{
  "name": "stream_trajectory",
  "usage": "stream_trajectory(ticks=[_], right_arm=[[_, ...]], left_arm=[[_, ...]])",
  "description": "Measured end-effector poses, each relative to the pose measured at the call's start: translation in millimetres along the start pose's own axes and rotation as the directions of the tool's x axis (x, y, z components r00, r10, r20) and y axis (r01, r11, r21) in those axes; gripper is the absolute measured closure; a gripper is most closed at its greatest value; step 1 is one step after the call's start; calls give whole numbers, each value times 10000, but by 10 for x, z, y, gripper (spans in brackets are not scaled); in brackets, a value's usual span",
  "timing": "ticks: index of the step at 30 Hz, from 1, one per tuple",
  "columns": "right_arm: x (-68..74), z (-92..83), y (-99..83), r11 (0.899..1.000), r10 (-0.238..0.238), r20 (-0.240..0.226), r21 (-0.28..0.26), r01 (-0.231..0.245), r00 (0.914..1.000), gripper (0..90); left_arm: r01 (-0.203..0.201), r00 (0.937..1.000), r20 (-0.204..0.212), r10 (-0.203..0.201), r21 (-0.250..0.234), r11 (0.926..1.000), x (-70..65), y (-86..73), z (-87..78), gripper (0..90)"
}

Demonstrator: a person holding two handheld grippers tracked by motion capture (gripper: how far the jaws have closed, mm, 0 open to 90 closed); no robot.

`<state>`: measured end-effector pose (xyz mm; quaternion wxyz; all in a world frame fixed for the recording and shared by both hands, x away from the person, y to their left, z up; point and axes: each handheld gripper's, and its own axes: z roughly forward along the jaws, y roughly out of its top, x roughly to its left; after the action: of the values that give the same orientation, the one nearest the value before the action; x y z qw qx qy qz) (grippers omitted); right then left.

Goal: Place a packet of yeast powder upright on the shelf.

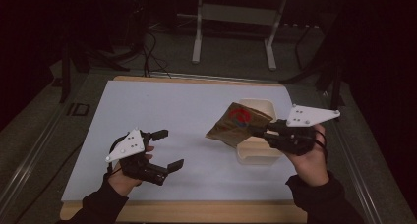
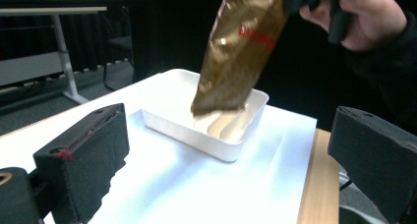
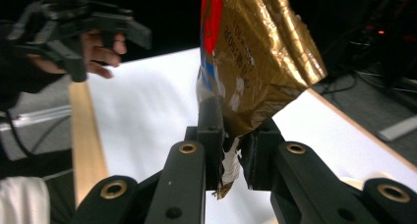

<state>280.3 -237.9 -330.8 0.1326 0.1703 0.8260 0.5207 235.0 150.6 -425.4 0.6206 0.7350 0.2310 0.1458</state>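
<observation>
Your right gripper (image 1: 260, 131) was clamped on the edge of a gold foil packet (image 1: 237, 123), its two black jaws pinching a crumpled corner of the foil, as the right gripper view showed with the packet (image 3: 255, 62) rising above the pads and a red stripe running along one side. In the high view you held that packet in the air over the near-left part of a white tray (image 1: 258, 155), which sat on the right half of the white table sheet (image 1: 162, 116); the packet bore a red round mark on its upper face and tilted with its free end toward the middle of the table. From the left gripper view the packet (image 2: 236, 52) hung with its lower end just inside or just above the tray (image 2: 206, 135); I could not tell whether it touched the tray's floor. Your left gripper (image 1: 169, 149) was released, jaws spread wide with nothing between them, resting low over the sheet at the near left, well apart from the tray and the packet. Its two padded jaws framed the tray in its own camera, one at the lower left and one at the lower right. Your right hand (image 2: 364, 17) showed at the top right of that view, wrapped round the gripper's handle. The wooden edge of the table (image 1: 196, 211) ran along the near side, beneath your dark sleeves.
</observation>
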Motion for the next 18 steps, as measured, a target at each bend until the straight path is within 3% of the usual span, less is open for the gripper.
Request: stream_trajectory(ticks=[1,3,8,13,18], right_arm=[[-99,-51,-5,9998,-175,221,103,173,9996,804],[-183,-90,-22,9999,-90,372,127,85,9993,804],[-359,-176,-76,9997,-221,663,98,215,9976,805],[-493,-249,-140,9994,-269,787,249,250,9965,805],[-586,-298,-232,9985,-238,729,502,201,9971,805]], left_arm=[[21,9999,127,-22,93,10000,4,-42,1,31],[81,9994,338,-86,134,9999,4,-122,5,43],[192,9991,362,-207,411,9990,11,-256,34,41],[16,9999,143,-25,614,9981,34,-356,53,36],[125,9997,-213,-111,680,9976,51,-391,39,15]])
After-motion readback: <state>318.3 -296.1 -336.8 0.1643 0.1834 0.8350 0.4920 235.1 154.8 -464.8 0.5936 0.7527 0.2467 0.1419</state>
